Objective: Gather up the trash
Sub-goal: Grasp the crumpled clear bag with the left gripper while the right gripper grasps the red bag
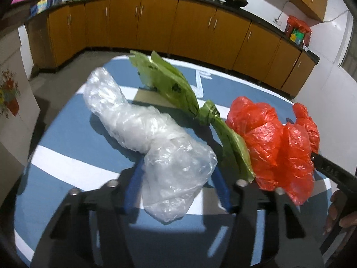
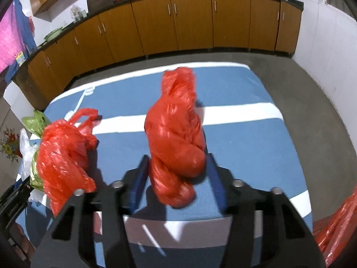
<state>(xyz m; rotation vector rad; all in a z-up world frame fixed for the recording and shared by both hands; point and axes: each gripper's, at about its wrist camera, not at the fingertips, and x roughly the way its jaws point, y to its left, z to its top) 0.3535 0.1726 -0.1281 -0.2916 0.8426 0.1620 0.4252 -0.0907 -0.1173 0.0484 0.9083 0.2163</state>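
Left gripper [image 1: 176, 178]: blue-padded fingers [image 1: 133, 185] flank the near end of a clear crumpled plastic bag [image 1: 142, 129]; both pads sit against the film, so it appears gripped. Right gripper [image 2: 177, 178]: jaws stand either side of a twisted red plastic bag [image 2: 176, 134], the left pad close against it and the right one just beside it; whether they pinch it cannot be told.

Clear bag: lies on the blue-and-white striped table [image 1: 67, 138], long axis running from the left gripper away toward the upper left.

Twisted red bag: long axis runs straight away from the right gripper toward the table's far edge, near end between the fingers.

Green plastic bag [image 1: 169, 84]: knotted at its middle, lies diagonally between the clear bag and a loose red plastic bag [image 1: 274, 143], its near end tucked beside the latter.

Left wrist view only: the green bag's full length, and a hand [image 1: 339, 214] at the right edge. Right wrist view only: the twisted red bag, and red plastic [image 2: 334, 227] at the lower right edge.

Background: orange cabinets [image 1: 156, 22] under a dark counter.
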